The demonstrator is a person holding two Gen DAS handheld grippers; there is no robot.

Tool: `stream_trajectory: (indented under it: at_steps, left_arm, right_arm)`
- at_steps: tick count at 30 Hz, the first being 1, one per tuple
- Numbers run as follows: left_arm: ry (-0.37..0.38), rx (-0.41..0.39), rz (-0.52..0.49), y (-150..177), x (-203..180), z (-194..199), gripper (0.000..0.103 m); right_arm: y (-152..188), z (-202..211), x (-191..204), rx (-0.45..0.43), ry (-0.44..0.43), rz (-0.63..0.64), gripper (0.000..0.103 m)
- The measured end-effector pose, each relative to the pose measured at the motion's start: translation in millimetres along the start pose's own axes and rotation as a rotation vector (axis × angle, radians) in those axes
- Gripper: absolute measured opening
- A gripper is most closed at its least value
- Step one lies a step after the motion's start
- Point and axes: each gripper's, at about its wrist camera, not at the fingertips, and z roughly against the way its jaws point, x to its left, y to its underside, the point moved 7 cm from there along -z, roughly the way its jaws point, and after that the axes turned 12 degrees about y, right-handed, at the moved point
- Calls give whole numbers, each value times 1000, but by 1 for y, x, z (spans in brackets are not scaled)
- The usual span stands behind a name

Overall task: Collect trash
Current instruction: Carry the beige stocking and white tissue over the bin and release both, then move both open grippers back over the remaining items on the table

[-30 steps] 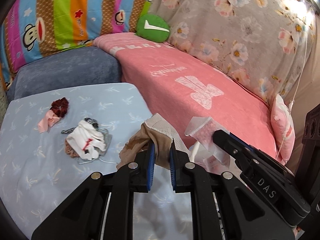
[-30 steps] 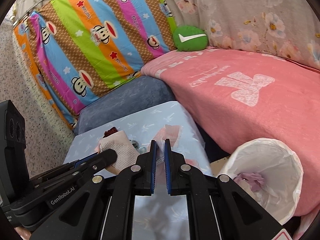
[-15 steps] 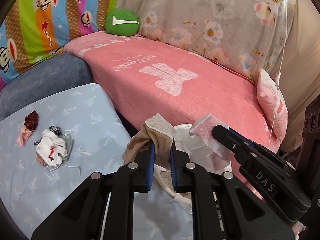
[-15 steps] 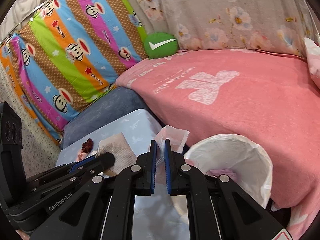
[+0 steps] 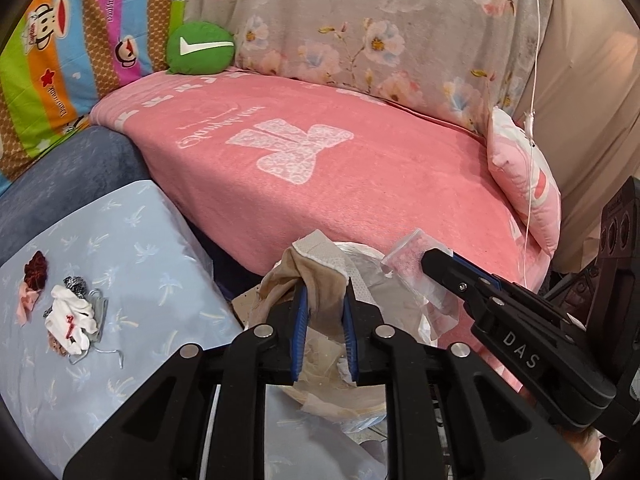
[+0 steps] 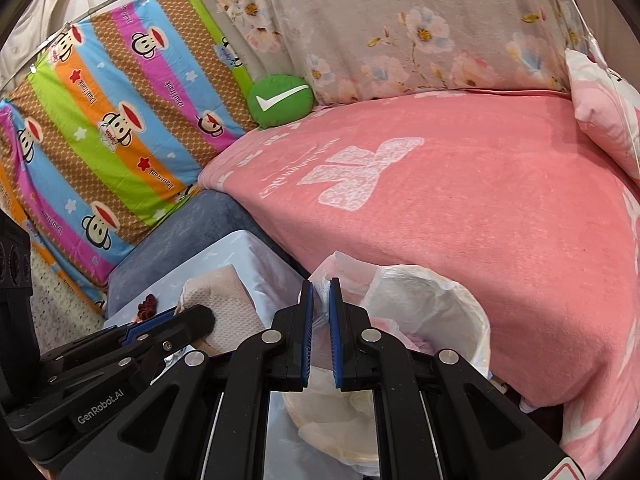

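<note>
Left gripper (image 5: 323, 300): jaws opening, beige cloth (image 5: 316, 276) draped between the blue pads, top of it bunched above the fingertips, one end hanging off to the left. Directly beyond and below: bin (image 5: 360, 264) lined with a white bag, rim partly hidden by the cloth. Cloth thus over the near edge of the bin, not inside.

Right gripper (image 6: 319, 300): pressed nearly together, pinching a clear plastic bag (image 6: 340, 268) with pink contents; bag sticking up past the fingertips. Same bag seen from the left wrist at the tip of the other gripper (image 5: 436, 268), just right of the cloth, above the bin's far rim. Bin mouth (image 6: 424, 296) immediately right of and behind the right fingertips, some pale purple scrap (image 6: 416, 342) lying inside.

Left of both grippers: light blue sheet (image 5: 120, 240) with more trash on it, well apart from the bin: white wad (image 5: 72, 318) with red marks, pink scrap (image 5: 26, 302), dark red scrunchie (image 5: 36, 274), a grey bit (image 5: 76, 284) between them.

Behind the bin: pink blanket (image 5: 360, 168) over a sofa, touching or nearly touching the bin's far side. Further back: green cushion (image 5: 200, 48), floral cover (image 5: 380, 28), striped monkey-print cloth (image 6: 112, 120), pink pillow (image 5: 524, 184) at right.
</note>
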Motion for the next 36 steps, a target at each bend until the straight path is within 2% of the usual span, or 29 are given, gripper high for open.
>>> stream_trajectory:
  at_steps: [4, 6, 7, 8, 11, 15, 26, 36]
  left_arm:
    - [3, -3, -14, -3, -6, -5, 29]
    - [-6, -7, -16, -5, -8, -6, 42]
    - [-13, -13, -15, -6, -7, -5, 53]
    - [-22, -25, -15, -7, -7, -4, 58]
    - [-31, -32, -19, -8, -5, -3, 60]
    - [-49, -33, -10, -8, 0, -3, 60]
    - [-81, -42, 26, -2, 16, 6, 60]
    - [-135, -69, 96, 6, 55, 28, 61]
  right_arm:
    - [0, 0, -10, 1, 7, -8, 7]
    - [0, 0, -12, 2, 9, -10, 8]
    - [0, 0, -12, 1, 9, -10, 9]
    - [-1, 0, -12, -2, 9, -9, 13]
    - [-1, 1, -12, -10, 7, -10, 14]
    - [-1, 0, -10, -7, 0, -11, 18]
    - [2, -3, 6, 9, -17, 25, 21]
    - [11, -6, 46, 30, -55, 90, 24]
